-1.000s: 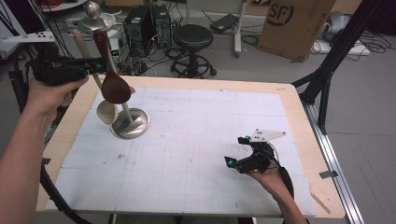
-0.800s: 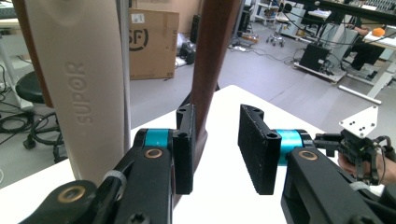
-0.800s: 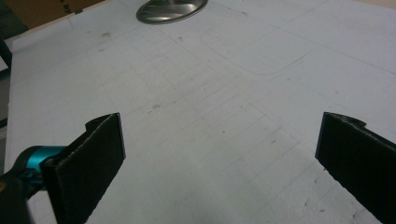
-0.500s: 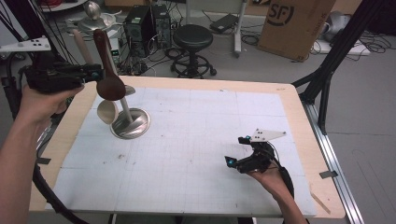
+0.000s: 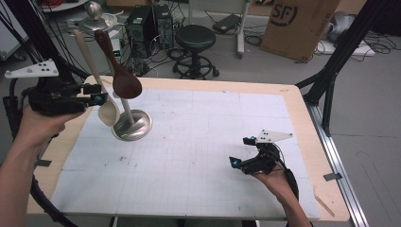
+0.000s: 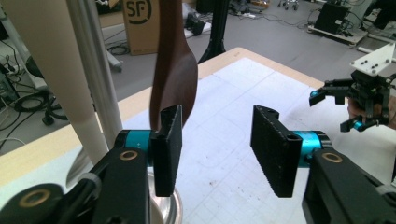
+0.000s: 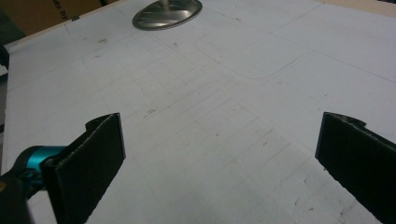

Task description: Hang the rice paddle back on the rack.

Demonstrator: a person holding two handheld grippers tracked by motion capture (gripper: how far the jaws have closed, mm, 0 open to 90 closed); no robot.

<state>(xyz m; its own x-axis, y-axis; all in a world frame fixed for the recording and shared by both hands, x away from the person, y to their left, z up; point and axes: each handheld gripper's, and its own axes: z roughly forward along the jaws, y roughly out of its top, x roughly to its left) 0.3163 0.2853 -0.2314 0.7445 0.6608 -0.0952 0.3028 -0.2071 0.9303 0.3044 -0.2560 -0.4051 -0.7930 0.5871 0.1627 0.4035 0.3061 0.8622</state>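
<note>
Spoons on the stand at far left of desk [image 5: 198, 189]: brown wooden spoon [image 5: 124, 83] and pale spoon [image 5: 108, 111] hanging bowl-down beside the pole above the round metal base [image 5: 132, 125]. Left gripper [image 5: 97, 93] just beside both spoons, jaws just been opening, now released; brown spoon behind the left pad [image 6: 169, 149], nothing between the pads. Right gripper [image 5: 241, 153] low at near right, well apart from the stand, jaws wide and empty.
</note>
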